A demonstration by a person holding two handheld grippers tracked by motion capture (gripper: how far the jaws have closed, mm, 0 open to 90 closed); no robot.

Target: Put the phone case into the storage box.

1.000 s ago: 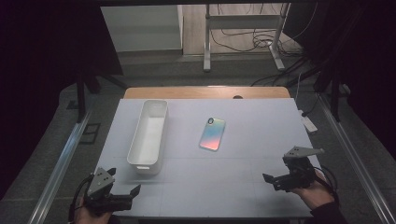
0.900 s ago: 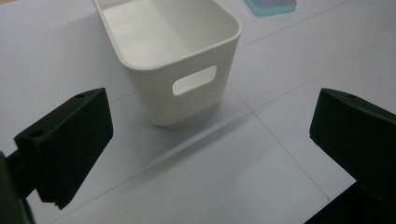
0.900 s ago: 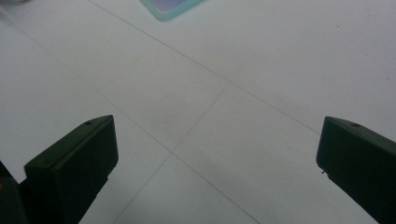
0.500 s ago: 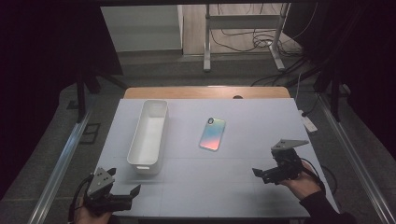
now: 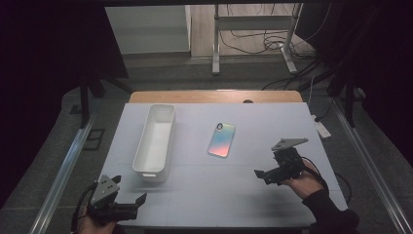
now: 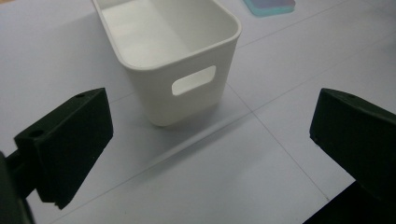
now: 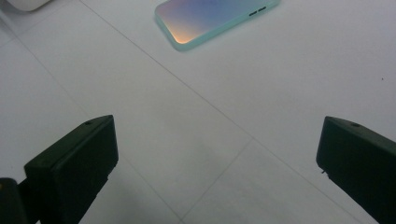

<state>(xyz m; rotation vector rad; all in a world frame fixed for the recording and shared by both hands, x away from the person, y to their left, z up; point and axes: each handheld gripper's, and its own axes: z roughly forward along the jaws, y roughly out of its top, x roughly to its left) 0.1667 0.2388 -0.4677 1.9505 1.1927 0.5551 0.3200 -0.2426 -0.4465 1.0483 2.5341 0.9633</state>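
Right gripper (image 7: pixel 217 172) gapes; phone (image 7: pixel 215 21) cut off at top

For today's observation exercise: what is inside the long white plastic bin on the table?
The long white plastic bin shows a bare white floor and walls in the high view; its near wall hides a little of the floor from the left gripper view.

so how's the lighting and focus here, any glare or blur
High view: table evenly lit, surroundings very dark, slightly soft, no glare. Left gripper view: bin sharp with a soft shadow on the table beside its base, the near jaws a little blurred. Right gripper view: phone shows a warm sheen at one corner, jaws dark and soft-edged.
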